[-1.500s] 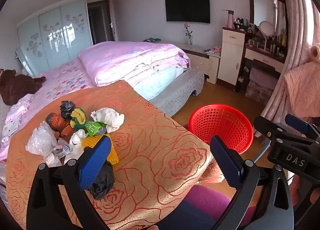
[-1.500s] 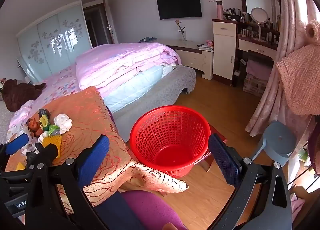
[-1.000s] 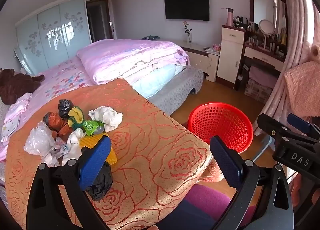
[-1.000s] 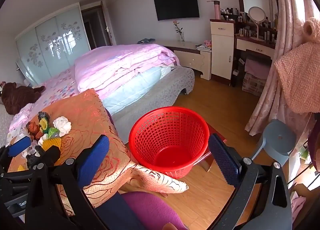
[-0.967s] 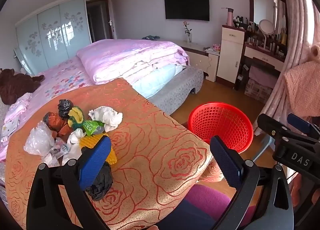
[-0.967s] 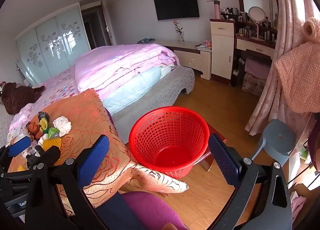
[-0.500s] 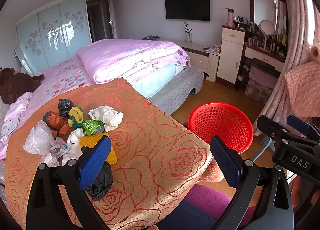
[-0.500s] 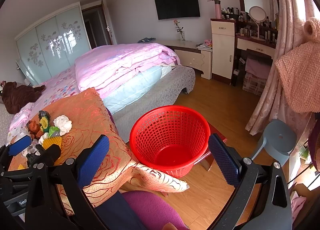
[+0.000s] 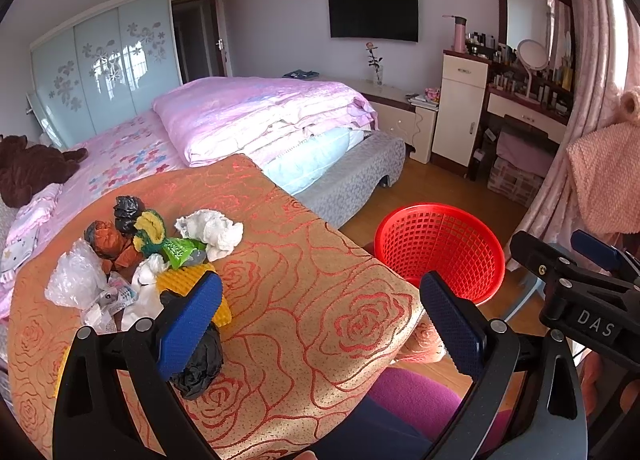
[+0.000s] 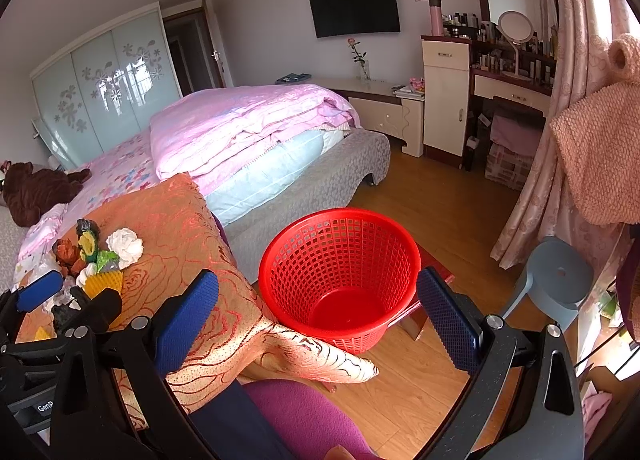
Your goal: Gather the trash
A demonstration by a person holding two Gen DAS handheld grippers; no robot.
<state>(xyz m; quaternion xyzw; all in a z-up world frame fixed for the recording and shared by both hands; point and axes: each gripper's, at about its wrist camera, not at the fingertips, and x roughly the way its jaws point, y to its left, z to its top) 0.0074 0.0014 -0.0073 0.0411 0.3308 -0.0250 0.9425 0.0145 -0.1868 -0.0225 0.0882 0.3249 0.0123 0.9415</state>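
Observation:
A pile of trash lies on the left of an orange rose-patterned cloth: white crumpled tissue, a green wrapper, a yellow piece, clear plastic and black bags. An empty red mesh basket stands on the floor to the right; it also shows in the left wrist view. My left gripper is open above the cloth's near edge. My right gripper is open over the basket's near side.
A bed with a pink quilt lies behind the cloth. A dresser with a mirror and a pink curtain stand at the right. A grey stool sits right of the basket. Wood floor surrounds the basket.
Both views shift only slightly. Both grippers stay open and empty, and the trash and basket have not moved.

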